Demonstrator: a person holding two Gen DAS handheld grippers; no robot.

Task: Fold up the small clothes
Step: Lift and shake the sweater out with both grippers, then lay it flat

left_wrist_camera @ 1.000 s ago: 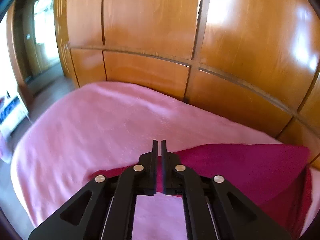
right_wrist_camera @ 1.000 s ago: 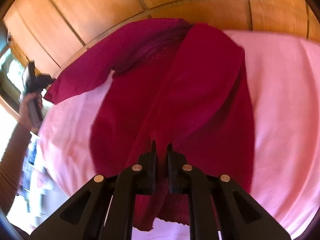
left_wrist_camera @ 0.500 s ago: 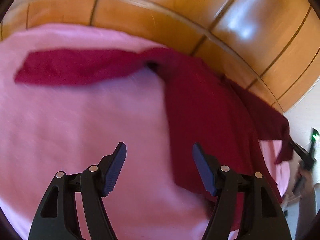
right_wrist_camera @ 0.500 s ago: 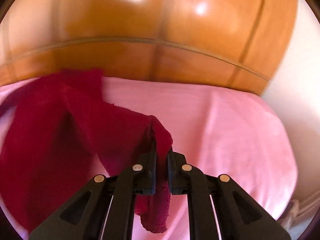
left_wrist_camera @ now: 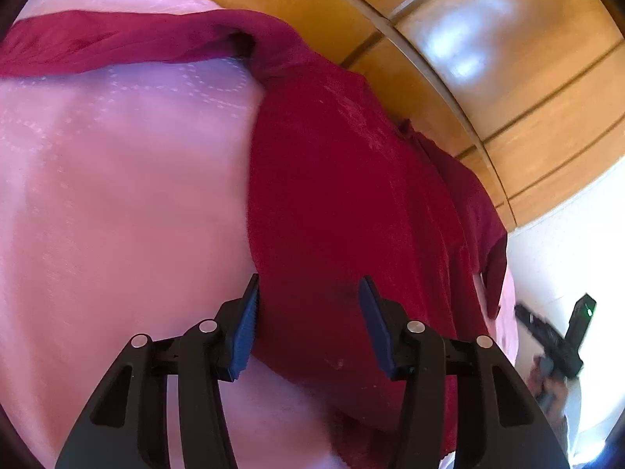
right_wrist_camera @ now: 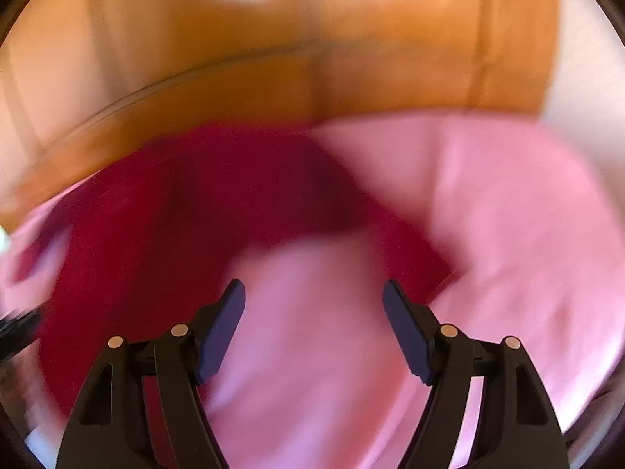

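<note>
While closing, left gripper (left_wrist_camera: 308,305) jaws straddle red garment (left_wrist_camera: 351,195).

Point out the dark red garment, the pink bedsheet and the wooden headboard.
dark red garment (left_wrist_camera: 343,203), left wrist view, on its broad middle panel.
pink bedsheet (left_wrist_camera: 125,195), left wrist view, on bare fabric left of the garment.
wooden headboard (right_wrist_camera: 297,31), right wrist view, on its upper panel.

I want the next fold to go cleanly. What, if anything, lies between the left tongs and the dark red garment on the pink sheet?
Nothing visible does. The left tongs hang right over the near edge of the dark red garment, closing, with that cloth showing between the pads. Around it lies only bare pink sheet.
</note>
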